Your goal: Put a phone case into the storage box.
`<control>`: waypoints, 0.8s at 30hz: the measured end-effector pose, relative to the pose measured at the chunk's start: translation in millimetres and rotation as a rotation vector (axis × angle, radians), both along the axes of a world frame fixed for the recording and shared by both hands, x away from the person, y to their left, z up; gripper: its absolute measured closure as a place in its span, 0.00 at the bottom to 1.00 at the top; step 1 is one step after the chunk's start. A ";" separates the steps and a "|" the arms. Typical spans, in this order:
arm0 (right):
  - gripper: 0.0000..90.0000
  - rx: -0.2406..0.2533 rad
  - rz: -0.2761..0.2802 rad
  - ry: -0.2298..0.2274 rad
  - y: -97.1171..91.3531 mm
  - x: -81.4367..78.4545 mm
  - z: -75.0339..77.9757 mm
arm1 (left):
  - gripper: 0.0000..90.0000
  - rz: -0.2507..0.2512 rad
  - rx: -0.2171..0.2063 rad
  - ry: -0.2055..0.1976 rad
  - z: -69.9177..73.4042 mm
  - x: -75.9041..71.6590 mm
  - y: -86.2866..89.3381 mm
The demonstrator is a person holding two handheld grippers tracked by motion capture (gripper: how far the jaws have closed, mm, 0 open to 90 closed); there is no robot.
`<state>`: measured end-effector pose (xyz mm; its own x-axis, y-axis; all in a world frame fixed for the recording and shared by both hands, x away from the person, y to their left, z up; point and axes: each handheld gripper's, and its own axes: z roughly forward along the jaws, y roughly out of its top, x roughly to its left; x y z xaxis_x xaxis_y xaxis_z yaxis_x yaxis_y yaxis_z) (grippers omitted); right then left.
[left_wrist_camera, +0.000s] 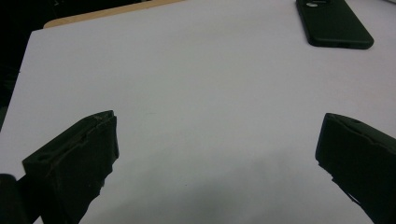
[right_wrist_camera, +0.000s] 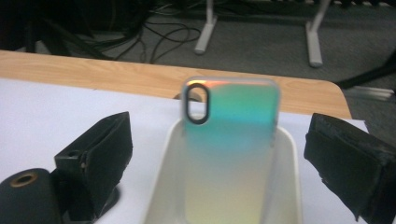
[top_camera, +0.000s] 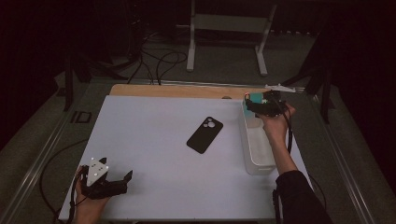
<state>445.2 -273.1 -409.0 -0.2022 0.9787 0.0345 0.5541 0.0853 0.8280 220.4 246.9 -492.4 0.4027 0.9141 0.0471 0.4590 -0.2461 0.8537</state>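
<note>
At the far right of the desk (top_camera: 154, 186), the right hand-held gripper (top_camera: 261, 103) hovers over the far end of a clear bin (top_camera: 258, 154). An iridescent case (right_wrist_camera: 229, 135) leans inside that bin, propped against its far wall, camera cutout at the top left as the right gripper view sees it. Its long axis runs up and away from the hand, tilted rather than flat. The jaws stand wide apart on either side of the case and hold nothing; whether it has just been let go or is about to be taken I cannot tell for sure, though it looks already placed.

A black case (top_camera: 204, 135) lies flat mid-desk, back up, its long axis running diagonally with the camera end toward the far right. It seems the likely next pick. The left hand-held gripper (top_camera: 116, 179) rests at the near left, jaws open and empty, pointing toward it. Taking it calls for closing across the short sides.
</note>
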 end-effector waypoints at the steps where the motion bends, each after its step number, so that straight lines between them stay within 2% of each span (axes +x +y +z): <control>1: 0.09 0.003 0.011 -0.005 0.8 -3.2 1.3 | 0.00 0.000 0.000 0.000 0.0 -0.1 -0.1; 6: 0.09 -0.006 0.066 -0.025 3.9 -15.3 6.5 | 0.00 0.001 0.001 -0.003 0.4 -0.6 -0.1; 7: 0.09 -0.004 0.096 -0.040 5.9 -22.9 10.1 | 0.00 0.002 -0.001 -0.003 0.5 -0.7 0.0; 12: 0.09 0.001 0.170 -0.078 11.9 -41.9 18.6 | 0.00 0.001 -0.002 -0.006 0.9 -0.2 -0.1; 15: 0.09 0.041 0.228 -0.112 14.3 -57.3 22.3 | 0.00 0.003 -0.002 -0.009 1.8 -0.4 0.2; 18: 0.09 0.050 0.276 -0.135 18.1 -71.7 23.5 | 0.00 0.003 -0.005 -0.013 2.4 -0.5 0.0; 19: 0.09 0.050 0.276 -0.135 18.1 -71.7 23.5 | 0.00 0.003 -0.005 -0.013 2.4 -0.5 0.0; 20: 0.09 0.078 0.311 -0.160 19.5 -83.7 23.8 | 0.00 0.002 -0.007 -0.015 2.9 -0.6 0.2; 24: 0.09 0.091 0.331 -0.175 20.0 -92.2 23.5 | 0.00 0.002 -0.014 -0.017 4.2 -0.8 0.2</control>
